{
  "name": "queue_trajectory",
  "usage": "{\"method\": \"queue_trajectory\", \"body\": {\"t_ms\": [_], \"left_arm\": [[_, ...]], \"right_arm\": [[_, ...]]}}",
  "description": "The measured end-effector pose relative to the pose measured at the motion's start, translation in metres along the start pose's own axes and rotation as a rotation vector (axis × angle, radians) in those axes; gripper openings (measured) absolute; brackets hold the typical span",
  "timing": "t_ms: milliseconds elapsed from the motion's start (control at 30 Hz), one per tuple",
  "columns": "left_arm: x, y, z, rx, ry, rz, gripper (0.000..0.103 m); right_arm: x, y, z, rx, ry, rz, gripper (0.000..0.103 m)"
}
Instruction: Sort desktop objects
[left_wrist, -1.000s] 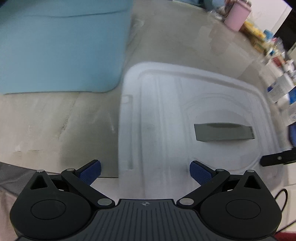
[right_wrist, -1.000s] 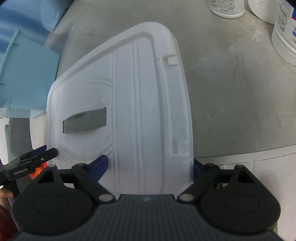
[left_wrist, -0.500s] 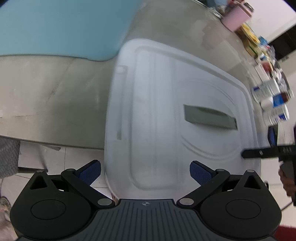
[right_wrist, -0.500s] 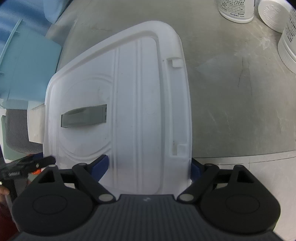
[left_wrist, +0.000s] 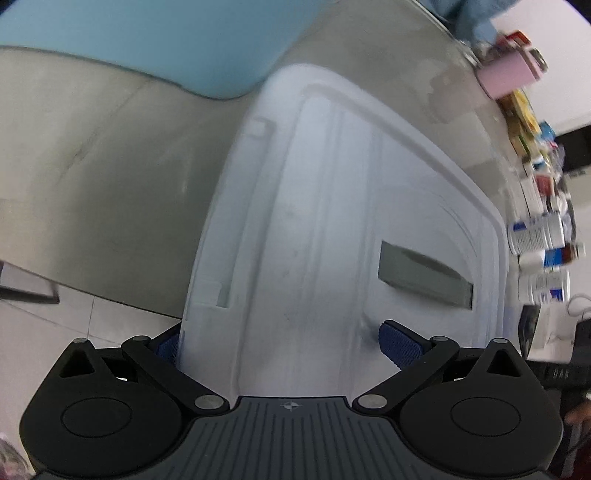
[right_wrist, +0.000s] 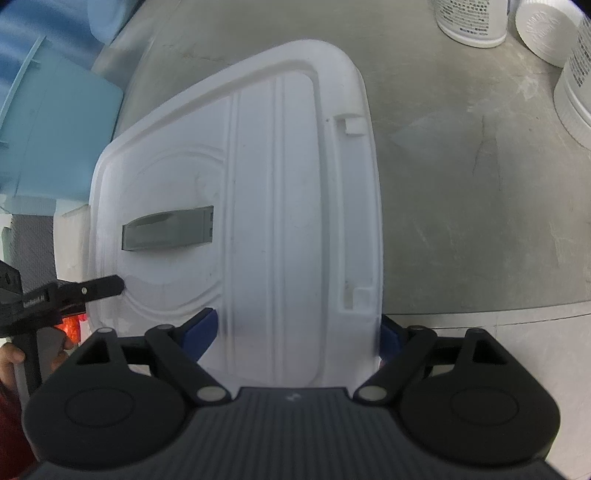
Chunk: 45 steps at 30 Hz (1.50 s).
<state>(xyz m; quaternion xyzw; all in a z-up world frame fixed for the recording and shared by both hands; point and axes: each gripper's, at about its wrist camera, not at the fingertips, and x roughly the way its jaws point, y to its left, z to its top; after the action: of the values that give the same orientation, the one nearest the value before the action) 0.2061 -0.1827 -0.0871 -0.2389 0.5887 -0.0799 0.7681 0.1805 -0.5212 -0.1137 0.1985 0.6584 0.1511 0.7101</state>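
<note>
A white plastic box lid (left_wrist: 332, 229) with a grey handle slot (left_wrist: 424, 275) is held over the grey table's front edge; it also shows in the right wrist view (right_wrist: 258, 206). My left gripper (left_wrist: 284, 345) is wide open, straddling the lid's left corner: one blue pad is under the rim, the other above the lid. My right gripper (right_wrist: 295, 332) is wide open, straddling the lid's right corner the same way. The left gripper's finger (right_wrist: 92, 291) shows at the lid's left edge in the right wrist view.
A light blue bin (left_wrist: 147, 40) stands at the back left, also in the right wrist view (right_wrist: 48, 125). White labelled bottles (right_wrist: 472, 18) stand at the back right. A pink cup (left_wrist: 509, 74) and small bottles (left_wrist: 535, 236) line the far right. White floor tiles (left_wrist: 74, 325) lie below.
Both grippers have moved in onto the lid's near corners. The left gripper tilted and came closer, so its left pad now sits under the rim. The lid has shifted slightly toward the table edge.
</note>
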Motion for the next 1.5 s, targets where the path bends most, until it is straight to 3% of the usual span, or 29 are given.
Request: {"method": "queue_trajectory", "body": {"t_ms": [400, 1133, 1500], "left_arm": [[-0.031, -0.024, -0.023, 0.144, -0.089, 0.069, 0.103], [-0.081, -0.026, -0.059, 0.150, -0.231, 0.066, 0.103], [-0.053, -0.005, -0.054, 0.116, -0.150, 0.068, 0.102]], "right_arm": [[-0.016, 0.004, -0.017, -0.062, -0.069, 0.014, 0.087], [-0.050, 0.004, -0.031, -0.170, -0.209, 0.040, 0.087], [-0.010, -0.014, -0.007, -0.107, -0.092, 0.084, 0.087]]}}
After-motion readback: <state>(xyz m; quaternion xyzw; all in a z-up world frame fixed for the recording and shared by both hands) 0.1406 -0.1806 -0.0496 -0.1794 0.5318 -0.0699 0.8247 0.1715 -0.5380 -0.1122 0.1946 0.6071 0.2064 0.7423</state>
